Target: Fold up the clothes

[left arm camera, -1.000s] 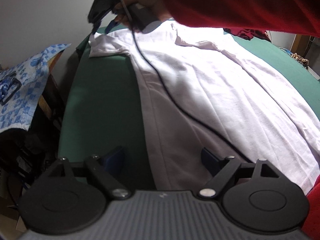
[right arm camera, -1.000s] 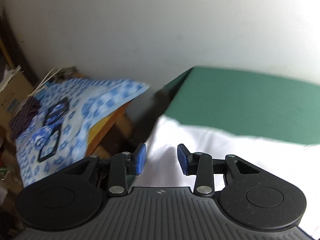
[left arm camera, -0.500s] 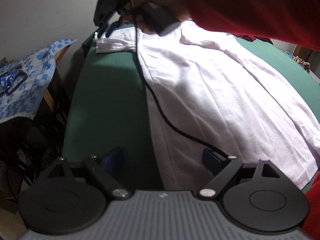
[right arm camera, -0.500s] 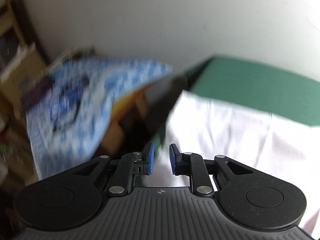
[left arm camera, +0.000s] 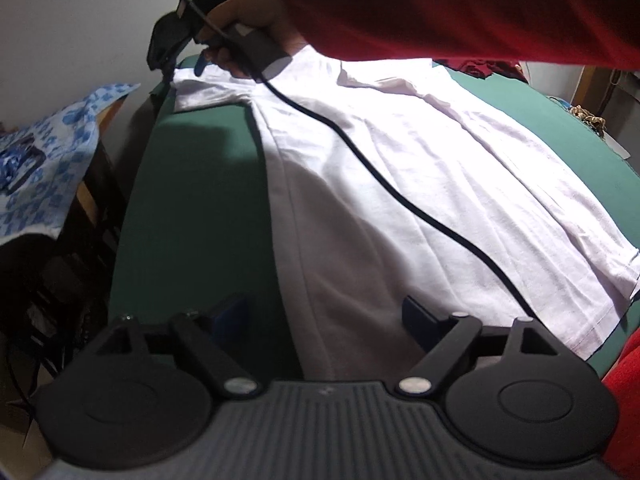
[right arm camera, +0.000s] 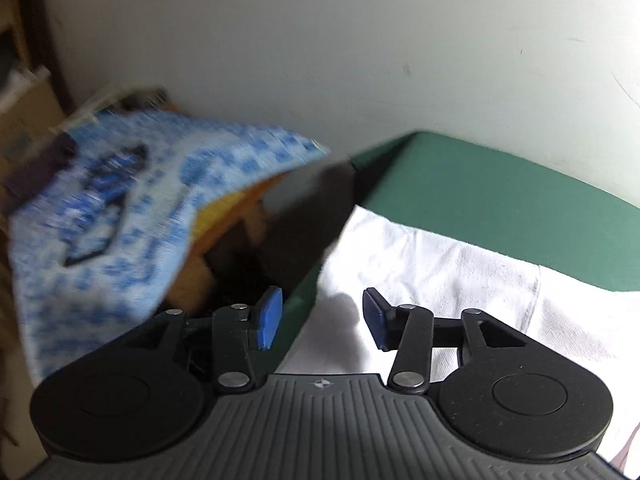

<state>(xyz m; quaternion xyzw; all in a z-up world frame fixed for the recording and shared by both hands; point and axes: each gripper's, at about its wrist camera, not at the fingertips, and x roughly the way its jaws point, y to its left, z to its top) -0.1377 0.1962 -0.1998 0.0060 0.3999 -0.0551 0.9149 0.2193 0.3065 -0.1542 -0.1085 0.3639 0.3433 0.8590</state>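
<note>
A white T-shirt [left arm camera: 400, 168] lies spread flat on the green table [left arm camera: 192, 208]. My left gripper [left arm camera: 324, 314] hovers open at the near hem, its fingers straddling the shirt's left side edge with nothing pinched. A hand in a red sleeve [left arm camera: 460, 8] holds my right gripper [left arm camera: 176, 70] over the far left sleeve of the shirt [left arm camera: 208, 94]. In the right wrist view the right gripper [right arm camera: 322, 316] stands open just above that sleeve [right arm camera: 420, 264], near the table corner [right arm camera: 400, 148]. A black cable [left arm camera: 400, 200] trails across the shirt.
A blue-patterned cloth [right arm camera: 120, 220] covers low furniture left of the table, also in the left wrist view as the blue cloth [left arm camera: 48, 152]. A white wall [right arm camera: 320, 40] stands behind. Dark red clothing [left arm camera: 480, 66] lies at the table's far side.
The right gripper's fingers narrowed half a second ago and have now spread wide over the sleeve. The left gripper has stayed open and barely moved.
</note>
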